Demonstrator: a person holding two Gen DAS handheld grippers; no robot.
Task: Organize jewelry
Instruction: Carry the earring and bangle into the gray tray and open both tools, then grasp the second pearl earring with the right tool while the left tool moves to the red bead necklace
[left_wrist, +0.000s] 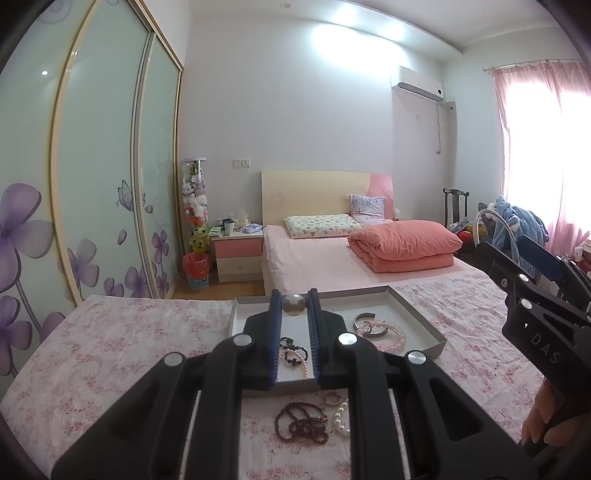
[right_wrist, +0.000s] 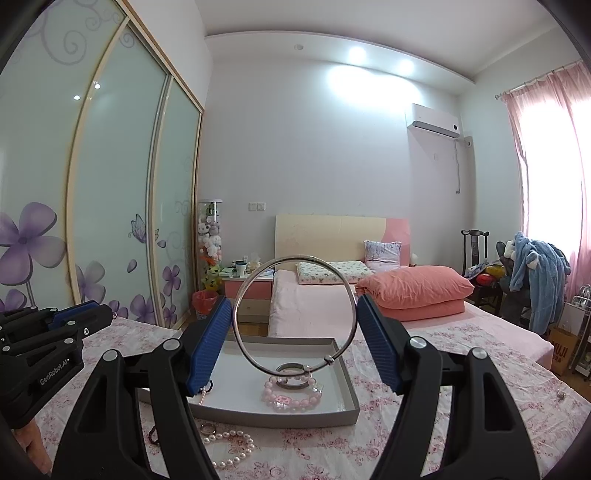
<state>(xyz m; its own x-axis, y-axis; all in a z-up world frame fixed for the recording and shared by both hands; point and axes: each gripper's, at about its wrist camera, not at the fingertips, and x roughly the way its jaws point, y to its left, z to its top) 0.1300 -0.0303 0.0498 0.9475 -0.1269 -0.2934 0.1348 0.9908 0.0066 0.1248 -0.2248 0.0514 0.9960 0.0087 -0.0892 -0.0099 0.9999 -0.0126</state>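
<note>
The right hand-held gripper (right_wrist: 294, 338) clasped a thin silver bangle (right_wrist: 295, 314) across its widest span, the hoop standing upright between the blue pads (right_wrist: 210, 343) above the grey tray (right_wrist: 347, 408). The left hand-held gripper (left_wrist: 294, 308) was clenched on a round silvery bead or ball (left_wrist: 294, 304), held over the far part of the same tray. Already in the tray lay a pink bead bracelet (right_wrist: 292, 395), an open silver cuff (right_wrist: 291, 374) and a dark bead bracelet (left_wrist: 293, 352). On the floral cloth of the bench (left_wrist: 110, 354), just in front of the tray, waited a pearl strand (right_wrist: 231, 448), a dark red bead necklace (left_wrist: 303, 422) and a small ring (left_wrist: 332, 398). The bangle looked light, stiff and smooth, so it would likely slip or spring sideways under a pinch across its diameter; a hold across the wire near the clasp seemed safer. The strands would be limp and prone to tangle, best pinched in a bunched section. The ball seemed slippery and likely to roll once released.
</note>
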